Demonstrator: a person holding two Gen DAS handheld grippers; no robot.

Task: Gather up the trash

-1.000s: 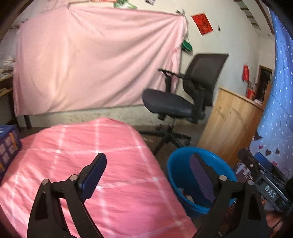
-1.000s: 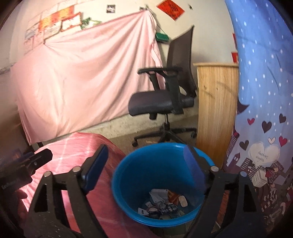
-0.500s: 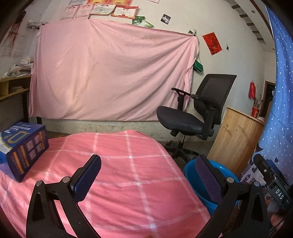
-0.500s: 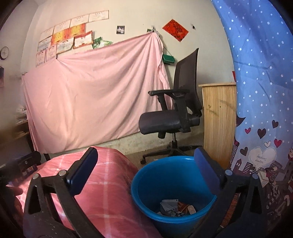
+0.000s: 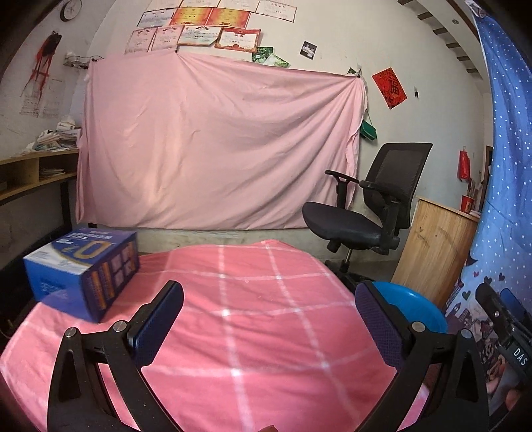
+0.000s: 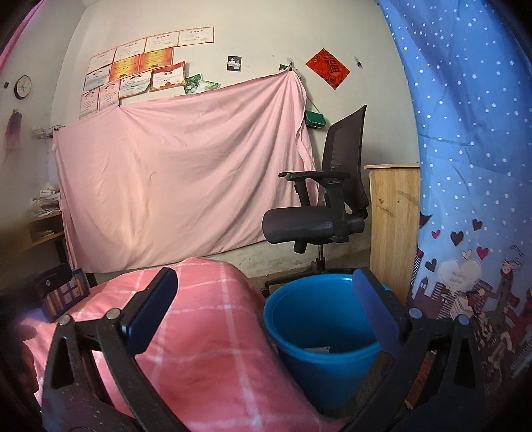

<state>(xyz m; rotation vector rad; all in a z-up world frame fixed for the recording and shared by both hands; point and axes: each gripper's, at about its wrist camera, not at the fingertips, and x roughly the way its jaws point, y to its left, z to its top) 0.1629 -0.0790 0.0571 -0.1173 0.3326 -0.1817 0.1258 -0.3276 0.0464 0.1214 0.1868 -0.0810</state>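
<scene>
The left tool (image 5: 266, 320) hangs over a counter covered in a pink checked cloth (image 5: 259, 319), its two blue-padded fingers (image 5: 156, 327) spread wide with nothing between them. On the far left of the cloth sits a blue cardboard box (image 5: 83, 266) with orange and yellow print, resting flat and well apart from the tool. Past the counter's right edge, part of a blue plastic bucket (image 5: 412, 309) shows just behind the right finger.

The right tool (image 6: 264, 310) is likewise wide open and empty — its left finger lies over the pink cloth (image 6: 206, 335), its right finger over the rim of the bucket (image 6: 319, 335). From this view the bucket stands on the floor, touching or just beside the draped right edge of the counter. Deep inside it a scrap of pale paper trash (image 6: 316, 349) is just visible; the rest of its contents are hidden by the wall.

Farther back stands a black mesh office chair (image 6: 329, 206), with a wooden cabinet (image 6: 392, 226) to its right. A large pink sheet (image 5: 216, 149) hangs on the far wall below a cluster of certificates (image 5: 199, 30). A blue dotted curtain (image 6: 472, 166) with hearts fills the near right side.
</scene>
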